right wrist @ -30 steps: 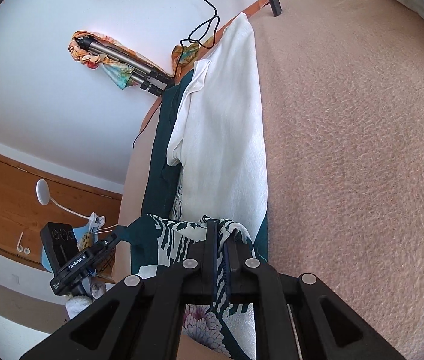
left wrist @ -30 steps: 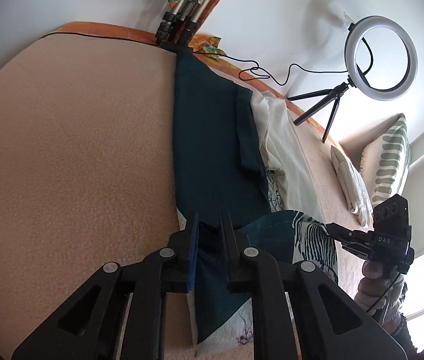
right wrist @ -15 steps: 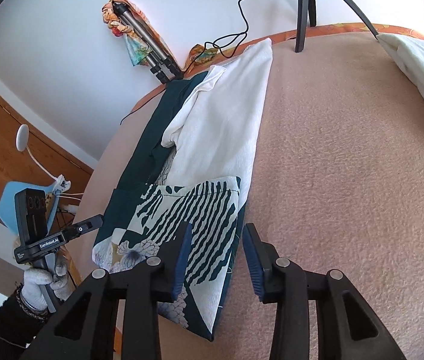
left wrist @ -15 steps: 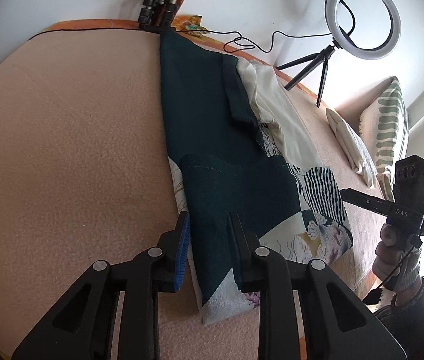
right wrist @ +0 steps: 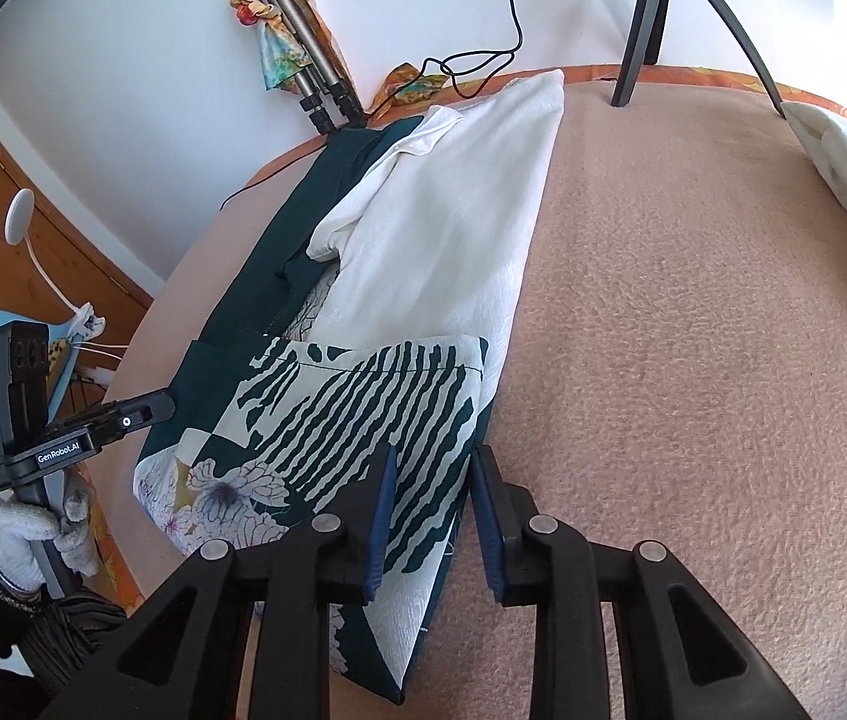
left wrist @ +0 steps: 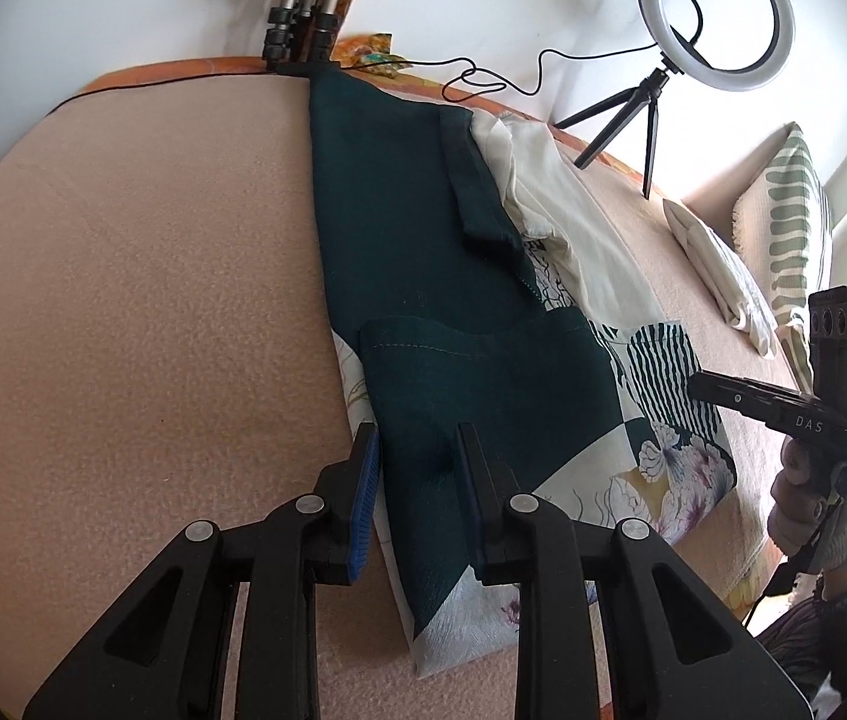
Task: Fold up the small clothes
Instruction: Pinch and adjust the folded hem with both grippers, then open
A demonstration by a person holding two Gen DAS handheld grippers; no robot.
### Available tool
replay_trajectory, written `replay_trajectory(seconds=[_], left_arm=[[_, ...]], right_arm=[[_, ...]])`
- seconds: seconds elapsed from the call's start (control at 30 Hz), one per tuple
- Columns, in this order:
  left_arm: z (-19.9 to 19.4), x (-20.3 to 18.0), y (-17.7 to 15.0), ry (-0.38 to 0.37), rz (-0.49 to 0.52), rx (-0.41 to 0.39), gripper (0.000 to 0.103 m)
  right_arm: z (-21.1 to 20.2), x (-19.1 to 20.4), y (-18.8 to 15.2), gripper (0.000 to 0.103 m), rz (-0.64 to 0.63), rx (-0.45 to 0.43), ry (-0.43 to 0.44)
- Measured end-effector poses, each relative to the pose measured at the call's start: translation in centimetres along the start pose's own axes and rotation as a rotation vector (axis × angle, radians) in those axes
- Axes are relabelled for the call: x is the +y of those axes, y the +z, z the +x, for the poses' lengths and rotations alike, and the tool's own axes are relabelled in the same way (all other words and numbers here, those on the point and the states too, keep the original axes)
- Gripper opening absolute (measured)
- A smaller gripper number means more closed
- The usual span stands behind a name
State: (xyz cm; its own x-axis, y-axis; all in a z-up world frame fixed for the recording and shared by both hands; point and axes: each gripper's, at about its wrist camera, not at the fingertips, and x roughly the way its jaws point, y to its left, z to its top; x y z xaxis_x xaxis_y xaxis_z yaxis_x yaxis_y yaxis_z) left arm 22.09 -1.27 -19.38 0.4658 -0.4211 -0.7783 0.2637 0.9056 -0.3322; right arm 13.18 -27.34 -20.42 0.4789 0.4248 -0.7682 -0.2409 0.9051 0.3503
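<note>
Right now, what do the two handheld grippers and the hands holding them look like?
Both are matte black plastic with silver rivets and blue-padded fingers. The left gripper reads "GenRobot.AI" in white; the right gripper reads "DAS" beside a green light. The left hand wears a white knit glove, beaded bracelets and a black sleeve.

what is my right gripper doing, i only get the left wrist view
observer: The right gripper is open, with its jaws either side of the near right edge of the patterned garment, gripping nothing.
operator: does the folded up bit line up on that side
observer: Not quite. The striped flap stops just short of the edge, and a dark green strip shows beside it.
</note>
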Motion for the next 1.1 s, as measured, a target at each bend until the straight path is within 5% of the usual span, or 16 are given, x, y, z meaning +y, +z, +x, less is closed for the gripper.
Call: replay_trajectory(seconds=[0.1, 0.17, 0.37, 0.6, 0.8, 1.03, 1.1], left_arm=[[0.3, 0.1, 0.1, -0.005, -0.003, -0.006, 0.021], [0.4, 0.3, 0.1, -0.007, -0.007, -0.008, 0.007], [-0.8, 0.1, 0.0, 0.022, 0.010, -0.073, 0.002], [0.1, 1.1, -0.1, 0.063, -0.011, -0.056, 0.002], [-1.4, 0.5, -0.1, 0.086, -0.005, -0.096, 0.002], [-1.5, -5.4, -0.8, -0.086, 0.153, -0.076, 0.012], [-0.6, -6.9, -1.4, -0.084, 0.211, -0.042, 0.012]], right_arm=[[0.1, 0.2, 0.1, 0.024, -0.011, 0.001, 0.000], [0.3, 0.3, 0.1, 0.019, -0.016, 0.002, -0.003], [-0.4, 1.0, 0.3, 0.000, -0.053, -0.036, -0.029], [0.6, 0.8, 0.5, 0.000, -0.070, -0.023, -0.108], [-0.6, 0.8, 0.5, 0.020, -0.079, -0.058, -0.129], [-1.2, 3.4, -0.4, 0.020, -0.158, -0.067, -0.016], [-0.7, 4.1, -0.8, 0.020, -0.187, -0.047, -0.025]])
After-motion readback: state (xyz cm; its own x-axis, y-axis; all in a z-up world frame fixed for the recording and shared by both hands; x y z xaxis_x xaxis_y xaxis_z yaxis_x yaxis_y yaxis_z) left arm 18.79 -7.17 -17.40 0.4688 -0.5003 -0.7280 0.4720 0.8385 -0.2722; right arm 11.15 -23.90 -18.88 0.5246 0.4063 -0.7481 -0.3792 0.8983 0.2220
